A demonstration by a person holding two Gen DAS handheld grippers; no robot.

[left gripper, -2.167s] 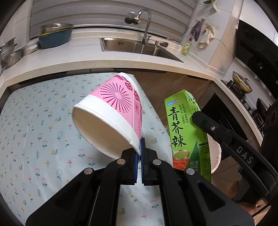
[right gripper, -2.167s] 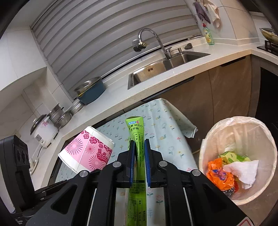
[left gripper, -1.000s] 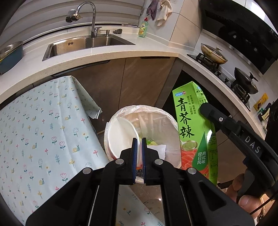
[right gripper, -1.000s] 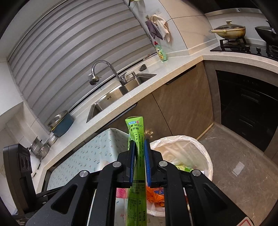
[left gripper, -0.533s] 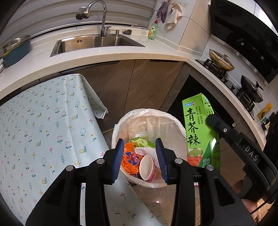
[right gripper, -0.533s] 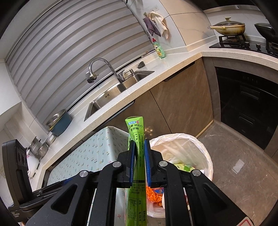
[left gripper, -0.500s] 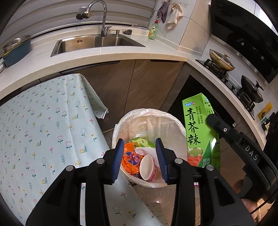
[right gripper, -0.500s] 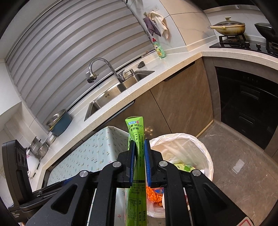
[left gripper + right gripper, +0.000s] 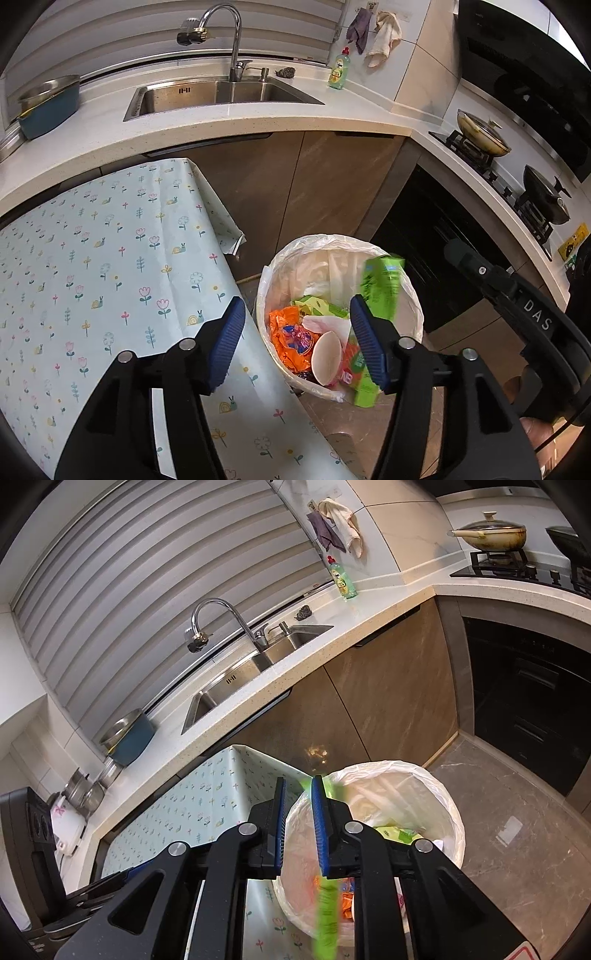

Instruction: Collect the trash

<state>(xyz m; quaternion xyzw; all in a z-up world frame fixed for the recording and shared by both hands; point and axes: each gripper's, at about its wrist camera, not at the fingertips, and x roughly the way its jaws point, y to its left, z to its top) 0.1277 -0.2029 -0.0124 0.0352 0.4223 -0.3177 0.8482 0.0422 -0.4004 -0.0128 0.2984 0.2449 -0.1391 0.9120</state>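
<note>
A white-lined trash bin (image 9: 408, 288) stands on the floor beside the table and shows in both views (image 9: 448, 812). It holds orange wrappers, tissue and the pink paper cup (image 9: 325, 356), lying on its side. The green carton (image 9: 380, 291) is blurred and tipping over the bin's rim; in the right wrist view (image 9: 327, 919) it slips down past my right finger. My left gripper (image 9: 297, 339) is open and empty above the bin. My right gripper (image 9: 297, 827) is open, with its jaws a little apart.
The table with a flowered cloth (image 9: 110, 280) lies left of the bin. Behind it run a white counter with a sink (image 9: 218, 92) and brown cabinets. A stove with pans (image 9: 484, 136) and a dark oven are at the right.
My right gripper has opened and let go of the green carton, which is falling toward the bin. My left gripper has opened wider over the bin.
</note>
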